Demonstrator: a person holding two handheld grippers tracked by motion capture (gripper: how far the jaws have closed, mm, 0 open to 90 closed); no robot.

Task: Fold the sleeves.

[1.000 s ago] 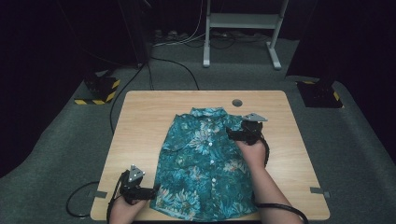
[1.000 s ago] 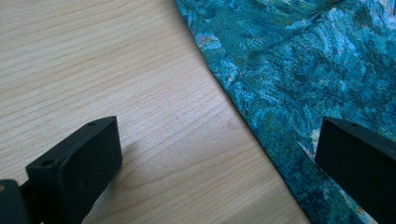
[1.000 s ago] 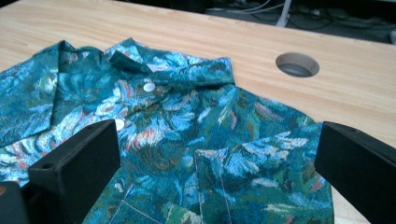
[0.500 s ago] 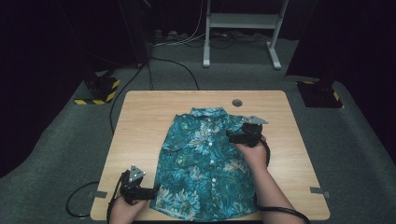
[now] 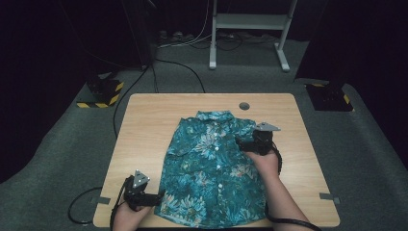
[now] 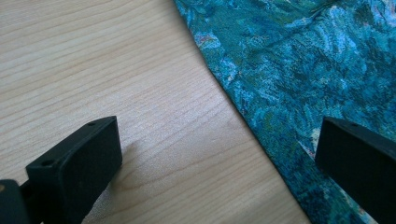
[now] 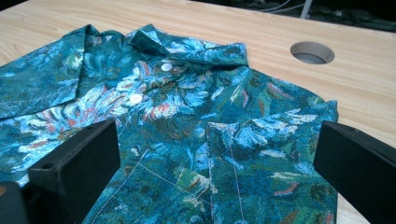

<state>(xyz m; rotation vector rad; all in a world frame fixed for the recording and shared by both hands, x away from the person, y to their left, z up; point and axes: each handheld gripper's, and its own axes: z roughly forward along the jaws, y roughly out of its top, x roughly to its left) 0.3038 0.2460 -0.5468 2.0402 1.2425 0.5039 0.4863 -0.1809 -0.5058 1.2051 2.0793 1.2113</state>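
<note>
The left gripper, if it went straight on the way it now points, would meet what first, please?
Most likely the side edge of the teal floral shirt: the open left gripper straddles it over the wooden table, though depth is unclear.

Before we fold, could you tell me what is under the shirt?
The shirt lies flat on the wooden table. Bare wood shows around it; anything beneath the cloth is hidden.

The shirt (image 5: 211,163) was teal and dark green with a busy floral print, pale blue blooms and small touches of red-orange; its buttons (image 7: 136,98) were white. The tabletop (image 5: 144,125) was light wood with a fine grain. Each hand-held gripper (image 5: 155,198) was black, with a grey plate (image 5: 140,179).
</note>
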